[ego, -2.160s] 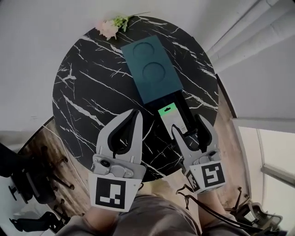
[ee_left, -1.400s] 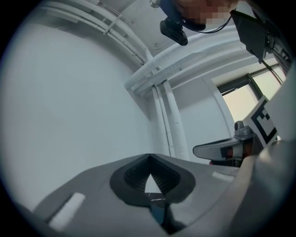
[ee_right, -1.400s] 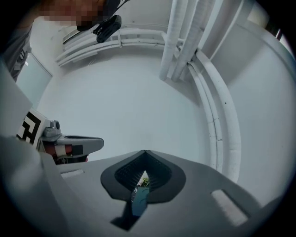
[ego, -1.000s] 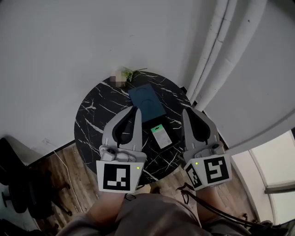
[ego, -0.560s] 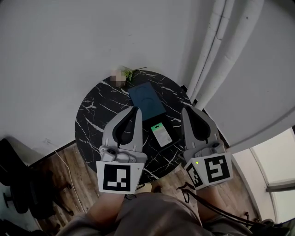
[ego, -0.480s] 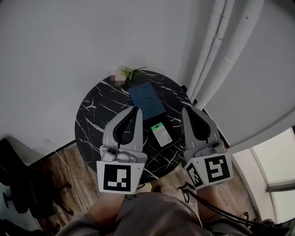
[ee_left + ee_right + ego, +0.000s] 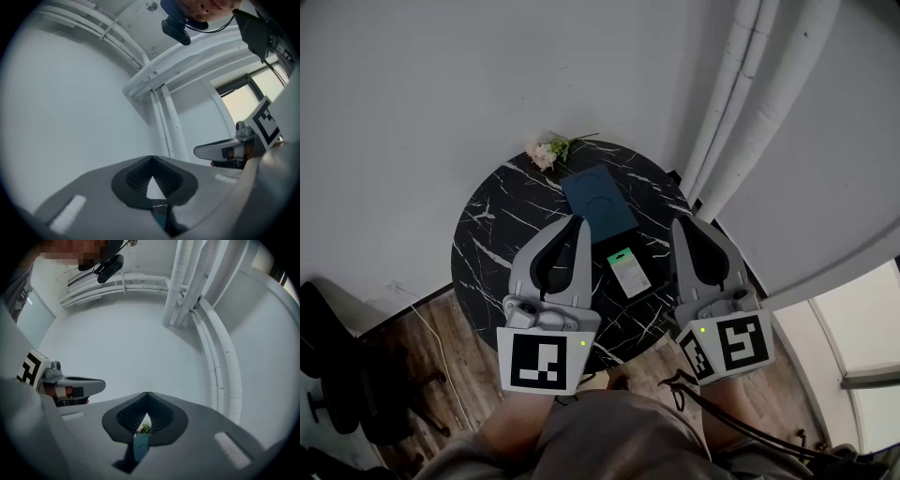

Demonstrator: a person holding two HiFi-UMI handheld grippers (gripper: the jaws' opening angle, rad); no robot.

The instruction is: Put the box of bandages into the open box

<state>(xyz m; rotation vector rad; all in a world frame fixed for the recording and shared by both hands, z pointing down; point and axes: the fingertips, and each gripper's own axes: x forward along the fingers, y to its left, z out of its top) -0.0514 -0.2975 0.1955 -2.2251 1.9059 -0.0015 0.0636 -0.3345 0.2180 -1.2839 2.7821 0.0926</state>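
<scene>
bandage box [image 7: 629, 272] lies mid table [image 7: 502, 234] between left tongs [image 7: 577, 222], right tongs [image 7: 681, 226].

Closed left gripper [image 7: 151, 158] — white wall [image 7: 70, 117], pipes [image 7: 162, 123] beyond.

Black table [image 7: 492, 248], white veins streaking across it — open box [image 7: 598, 199] dark teal, box of bandages [image 7: 629, 272] white with a green end. Flowers [image 7: 544, 154] pale pink, green leaves. Left gripper [image 7: 575, 223] and right gripper [image 7: 681, 225] grey — black-and-white square markers.

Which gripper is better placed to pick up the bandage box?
The right gripper, narrowly: the bandage box lies right of the table's middle. It and the left gripper are both shut, empty.
</scene>
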